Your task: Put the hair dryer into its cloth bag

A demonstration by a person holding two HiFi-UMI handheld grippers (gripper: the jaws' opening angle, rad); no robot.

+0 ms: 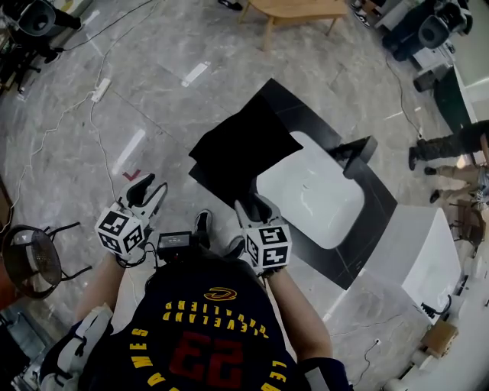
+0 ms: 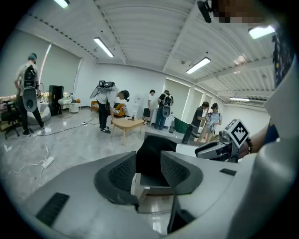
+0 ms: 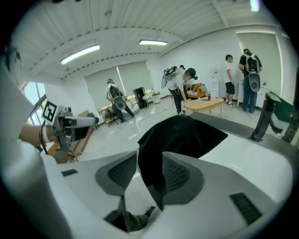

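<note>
The black cloth bag (image 1: pixel 241 153) lies spread over the near left corner of the white-topped table (image 1: pixel 321 202), and one edge hangs over the rim. No hair dryer shows in any view. My right gripper (image 1: pixel 256 208) is at that corner and open. In the right gripper view the bag (image 3: pixel 182 135) shows in the gap between the parted jaws of that gripper (image 3: pixel 149 175), and the pads do not press on it. My left gripper (image 1: pixel 149 195) hangs over the floor left of the table, open and empty (image 2: pixel 148 172), with the bag (image 2: pixel 152 156) well beyond it.
A dark upright stand (image 1: pixel 355 156) is on the table's far right. A white box (image 1: pixel 432 260) sits right of the table. A low wooden table (image 1: pixel 294 11) stands farther off, a round chair (image 1: pixel 30 260) to the left, and cables with a power strip (image 1: pixel 101 89) cross the floor. Several people stand around the room.
</note>
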